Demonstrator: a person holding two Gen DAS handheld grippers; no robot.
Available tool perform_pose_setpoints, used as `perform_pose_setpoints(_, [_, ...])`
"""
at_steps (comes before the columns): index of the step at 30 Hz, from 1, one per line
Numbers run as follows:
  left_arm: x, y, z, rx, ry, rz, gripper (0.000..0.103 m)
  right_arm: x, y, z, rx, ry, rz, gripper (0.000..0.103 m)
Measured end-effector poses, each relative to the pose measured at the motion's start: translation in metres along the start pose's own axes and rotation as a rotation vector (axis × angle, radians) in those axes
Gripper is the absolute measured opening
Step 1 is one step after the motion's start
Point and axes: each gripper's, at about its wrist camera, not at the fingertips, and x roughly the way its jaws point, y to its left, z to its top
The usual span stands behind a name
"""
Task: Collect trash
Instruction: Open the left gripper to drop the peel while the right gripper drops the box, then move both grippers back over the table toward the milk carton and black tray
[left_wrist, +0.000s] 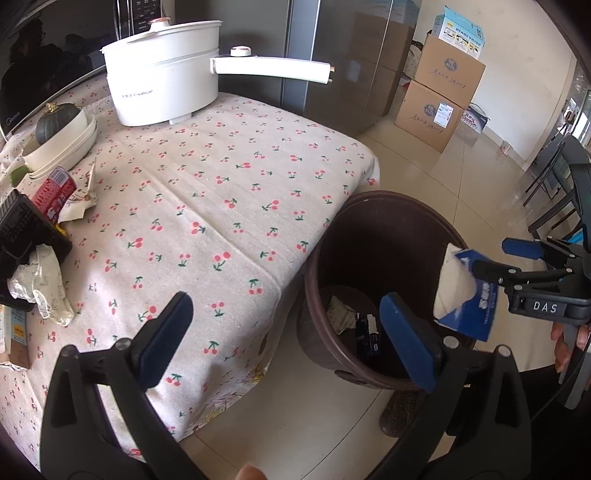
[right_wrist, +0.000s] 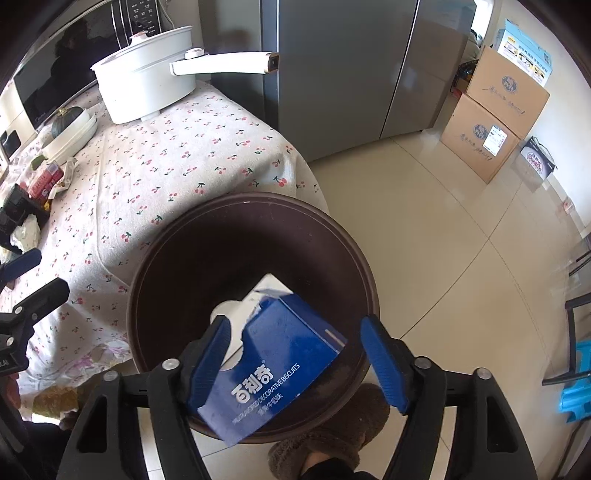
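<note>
Blue cardboard biscuit box (right_wrist: 291, 354), rectangular, glossy, printed in white lettering, torn open at one end with white inner board showing. Tilted over the mouth of the dark brown round plastic bin (right_wrist: 147, 266), between the fingers of the right gripper (right_wrist: 295, 321). One box edge against the left blue pad; right pad clear of the box, jaws at medium spread, no squeeze visible. Right gripper pointed steeply down into the bin. Seen from the left wrist, same box (left_wrist: 465, 295) at the bin's rim (left_wrist: 321, 236), just off the right gripper's tips (left_wrist: 495, 258).

Scraps of paper and dark packaging at the bin's bottom.

Left gripper (left_wrist: 288, 301) spread wide, nothing between its padded blue fingers, angled down over the corner of the tabletop and the bin.

Tabletop covered in pale woven cloth with red cherry print (left_wrist: 221, 184). Crumpled whitish paper wrapper (left_wrist: 44, 288) and red printed packet (left_wrist: 55, 192) near its left edge. Smooth white lidded electric pot (left_wrist: 162, 85) at the far side.
</note>
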Motion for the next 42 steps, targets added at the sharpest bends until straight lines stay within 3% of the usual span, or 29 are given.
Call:
perform_pose_setpoints(15, [-0.042,0.062,-0.02,-0.11,0.004,0.056,0.101,-0.011,0.05,0.015,-0.05,-0.025,0.075,0.084])
perform_pose_setpoints(33, [-0.104,0.198,-0.075,-0.364,-0.029,0.198,0.101,-0.018,0.18,0.039,-0.214,-0.042,0.202,0.084])
perform_pose_setpoints(42, [-0.092,0.254,-0.092,-0.445,0.022,0.229,0.101,-0.006,0.224,0.04,-0.276,-0.014,0.212,0.085])
